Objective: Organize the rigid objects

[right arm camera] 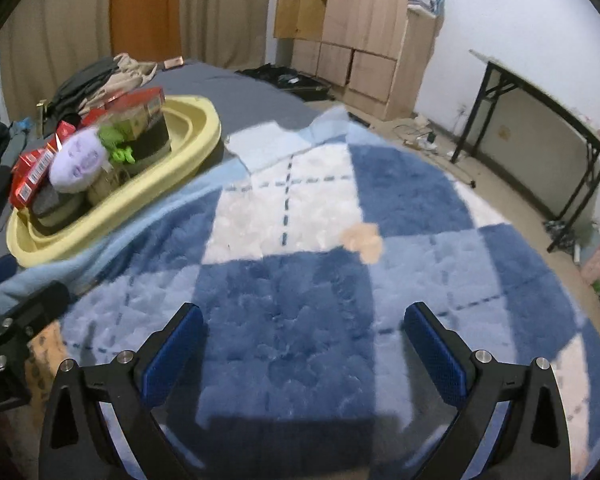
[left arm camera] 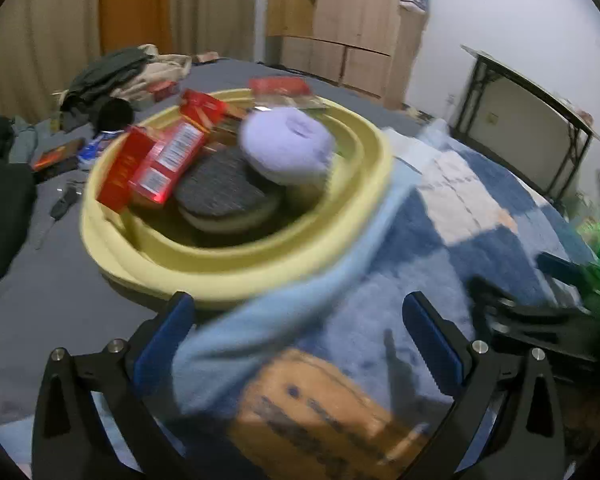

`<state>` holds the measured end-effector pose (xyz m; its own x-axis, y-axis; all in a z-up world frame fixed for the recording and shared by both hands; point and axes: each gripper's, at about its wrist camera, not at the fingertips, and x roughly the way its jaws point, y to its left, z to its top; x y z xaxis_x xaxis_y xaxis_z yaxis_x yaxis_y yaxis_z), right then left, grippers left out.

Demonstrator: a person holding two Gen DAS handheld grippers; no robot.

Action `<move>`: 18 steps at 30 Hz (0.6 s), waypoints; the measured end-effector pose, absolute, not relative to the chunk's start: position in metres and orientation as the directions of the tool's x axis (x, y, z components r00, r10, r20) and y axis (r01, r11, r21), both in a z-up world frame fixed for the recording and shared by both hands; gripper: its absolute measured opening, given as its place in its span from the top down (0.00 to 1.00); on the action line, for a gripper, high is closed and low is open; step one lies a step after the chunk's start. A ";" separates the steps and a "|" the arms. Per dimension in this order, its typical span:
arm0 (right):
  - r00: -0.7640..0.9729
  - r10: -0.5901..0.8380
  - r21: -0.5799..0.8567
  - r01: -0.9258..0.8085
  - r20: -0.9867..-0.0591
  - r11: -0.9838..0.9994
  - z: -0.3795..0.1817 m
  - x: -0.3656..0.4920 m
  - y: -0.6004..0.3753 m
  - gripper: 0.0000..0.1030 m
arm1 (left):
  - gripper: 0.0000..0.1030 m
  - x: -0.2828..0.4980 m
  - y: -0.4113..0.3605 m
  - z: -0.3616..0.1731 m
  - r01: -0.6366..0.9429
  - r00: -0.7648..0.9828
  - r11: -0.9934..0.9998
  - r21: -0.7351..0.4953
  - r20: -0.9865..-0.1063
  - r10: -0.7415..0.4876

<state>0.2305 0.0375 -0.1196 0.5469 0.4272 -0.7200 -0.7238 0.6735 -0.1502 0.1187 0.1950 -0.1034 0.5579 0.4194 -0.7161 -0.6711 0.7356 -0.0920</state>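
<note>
A yellow oval basin (left arm camera: pixel 260 268) sits on the bed, filled with red boxes (left arm camera: pixel 160 160), a grey-topped sponge (left arm camera: pixel 224 196) and a round lilac plush (left arm camera: pixel 286 144). It also shows in the right wrist view (right arm camera: pixel 188 160) at the left. My left gripper (left arm camera: pixel 300 340) is open and empty, just short of the basin's near rim, above an orange-brown box (left arm camera: pixel 320 412) lying on the blue plaid blanket (left arm camera: pixel 440 220). My right gripper (right arm camera: pixel 304 344) is open and empty over the blanket (right arm camera: pixel 300 280), to the right of the basin.
Clothes (left arm camera: pixel 112 72) and small items lie on the grey sheet (left arm camera: pixel 40 280) behind the basin. A wooden wardrobe (right arm camera: pixel 360 28) stands at the back. A black-framed folding table (right arm camera: pixel 540 120) stands by the right wall. The right gripper's body shows in the left wrist view (left arm camera: pixel 540 316).
</note>
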 end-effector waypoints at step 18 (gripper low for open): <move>0.571 0.385 -0.198 -0.709 -0.725 0.677 -0.128 0.231 0.046 0.00 | 0.00 0.129 0.204 -0.131 -0.699 0.458 0.714 -0.035 -0.788 0.410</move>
<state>0.2308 0.0458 -0.1278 0.5706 0.3853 -0.7252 -0.7089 0.6769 -0.1982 0.1292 0.2037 -0.1310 0.4581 0.4104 -0.7885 -0.6994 0.7139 -0.0348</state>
